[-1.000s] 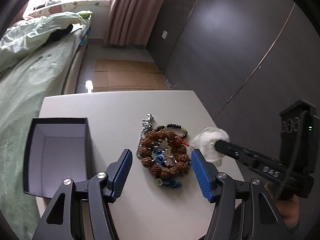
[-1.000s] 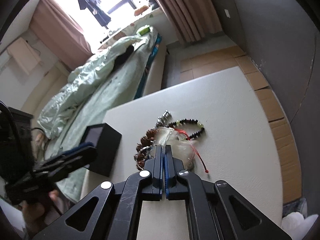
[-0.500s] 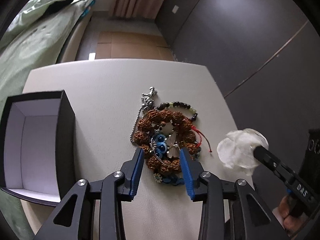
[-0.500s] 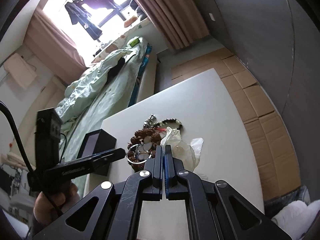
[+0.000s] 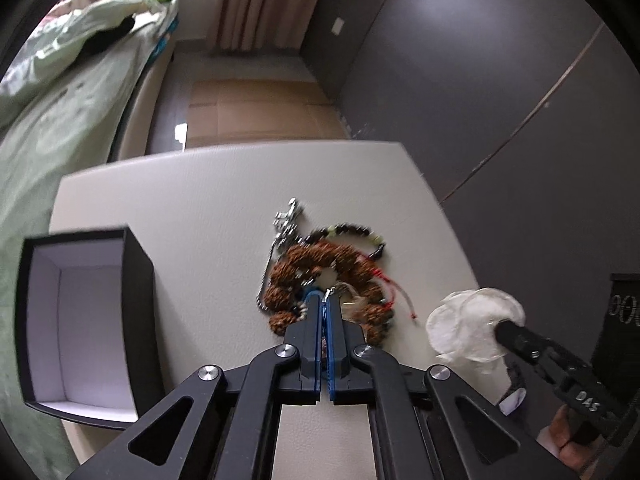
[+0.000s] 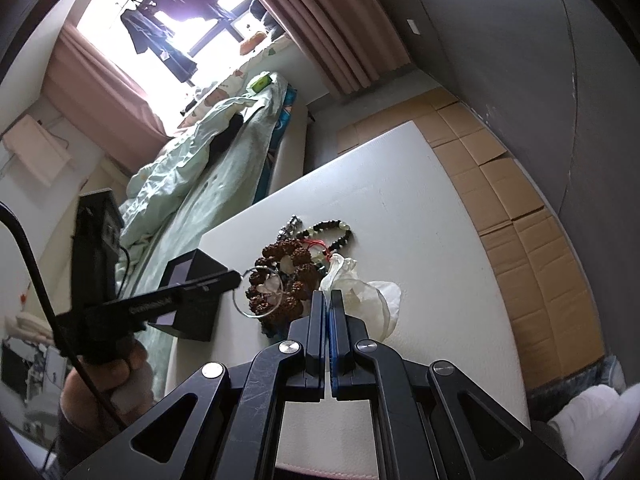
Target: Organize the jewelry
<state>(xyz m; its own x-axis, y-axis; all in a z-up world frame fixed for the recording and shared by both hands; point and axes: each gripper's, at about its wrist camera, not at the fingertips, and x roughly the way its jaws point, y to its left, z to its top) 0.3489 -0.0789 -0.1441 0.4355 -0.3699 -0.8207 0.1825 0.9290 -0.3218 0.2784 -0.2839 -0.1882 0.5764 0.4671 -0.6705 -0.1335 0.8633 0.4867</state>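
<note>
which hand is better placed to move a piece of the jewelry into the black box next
Left, probably. The left gripper has just closed at the jewelry pile, apparently on a thin ring, and the open black box lies on its side. The right gripper is shut on a clear bag.

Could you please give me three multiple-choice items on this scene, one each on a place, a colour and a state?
1. In the left wrist view, the box sits where from the jewelry pile? A right; B left; C on top.
2. The box's inside is: A red; B green; C white.
3. The right gripper is: A shut on the bag; B open; C shut on the box.
Answers: 1 B, the box stands apart at the pile's left; 2 C, its lining shows white; 3 A, the jaws pinch the bag's film.
</note>
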